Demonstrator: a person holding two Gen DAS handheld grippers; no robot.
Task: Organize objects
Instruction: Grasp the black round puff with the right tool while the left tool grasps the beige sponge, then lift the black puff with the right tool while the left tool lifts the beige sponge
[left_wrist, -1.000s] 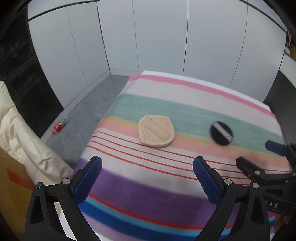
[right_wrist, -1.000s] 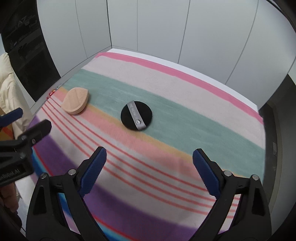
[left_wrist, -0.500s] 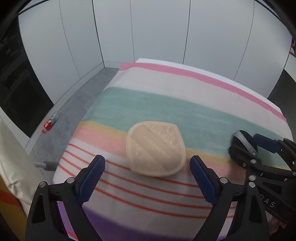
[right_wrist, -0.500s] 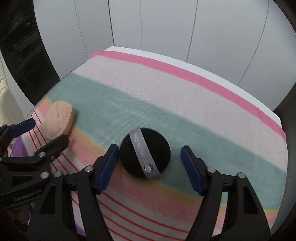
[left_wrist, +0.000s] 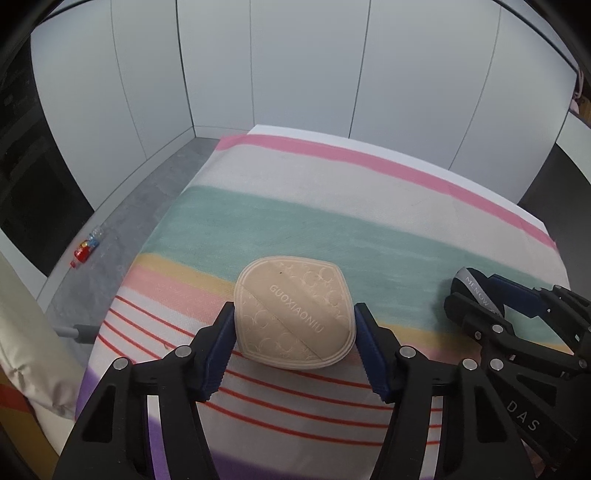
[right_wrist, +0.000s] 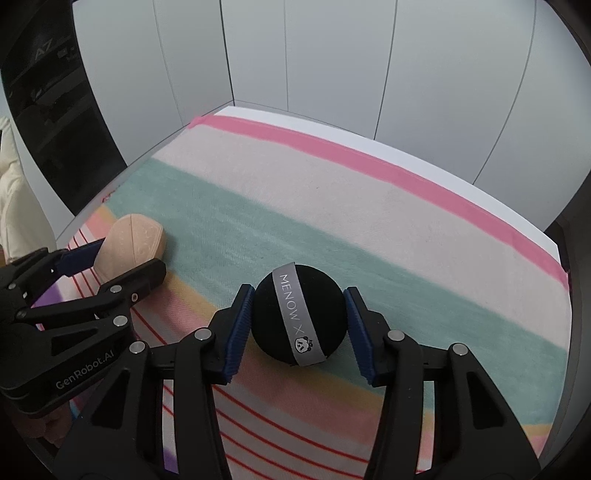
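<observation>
Right now each of my grippers has its own puff straight ahead, lying between its fingers, so neither needs to reach sideways. My left gripper (left_wrist: 294, 325) straddles the beige puff (left_wrist: 293, 317), which lies flat on the striped blanket (left_wrist: 332, 206) with its printed band running diagonally, from far left to near right. Its wider span runs across the gap, so the blue pads (left_wrist: 227, 332) meet it at its two sides; both look to be touching or just about touching the rim. The jaws are roughly half open and I see no squeeze or dent in the foam, so I judge this a bracket, not yet a grip.

My right gripper (right_wrist: 298, 317) does the same with the black round puff (right_wrist: 298, 314), whose grey ribbon points away from me, slightly tilted. The left pad appears to touch its edge; the right pad sits just beside it, perhaps with a sliver of gap. I cannot tell whether it presses.

Both puffs rest on the blanket, well apart, beige to the left. My guess is that closing comes next, and soft foam will give before it holds.
</observation>
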